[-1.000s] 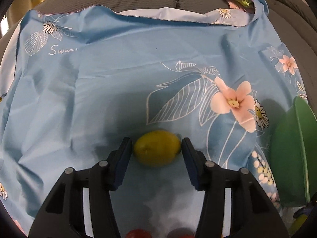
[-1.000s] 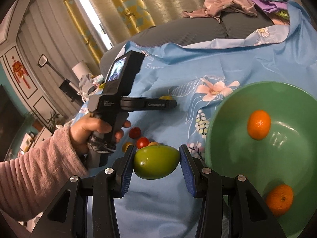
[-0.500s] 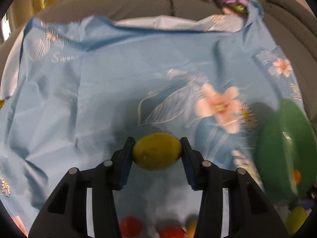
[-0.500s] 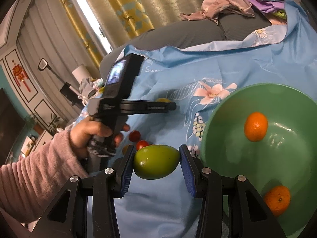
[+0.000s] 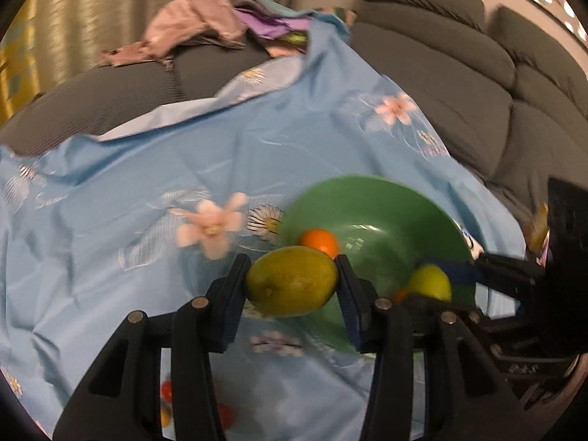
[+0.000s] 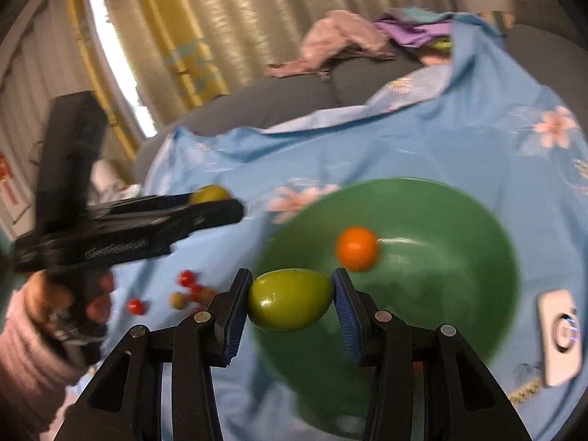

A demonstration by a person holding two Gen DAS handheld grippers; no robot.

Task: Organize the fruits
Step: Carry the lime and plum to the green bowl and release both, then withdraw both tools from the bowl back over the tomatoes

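My left gripper (image 5: 292,281) is shut on a yellow-green lemon (image 5: 290,279) and holds it in the air at the near left rim of the green bowl (image 5: 367,202). An orange (image 5: 319,243) lies in the bowl. My right gripper (image 6: 292,303) is shut on a green lime (image 6: 290,299) over the bowl's (image 6: 459,213) left edge, with an orange (image 6: 357,248) inside. The right gripper with its lime (image 5: 430,282) shows at the right of the left wrist view. The left gripper (image 6: 217,205) shows at the left of the right wrist view.
Several small red and yellow fruits (image 6: 187,288) lie on the blue flowered cloth (image 5: 183,161) left of the bowl. A white device (image 6: 558,334) lies right of the bowl. Clothes (image 5: 191,25) are piled on the grey sofa (image 5: 459,84) behind.
My left gripper closed on the lemon, lifted it off the cloth and swung right to the bowl. My right gripper carried the lime right, over the bowl's edge.
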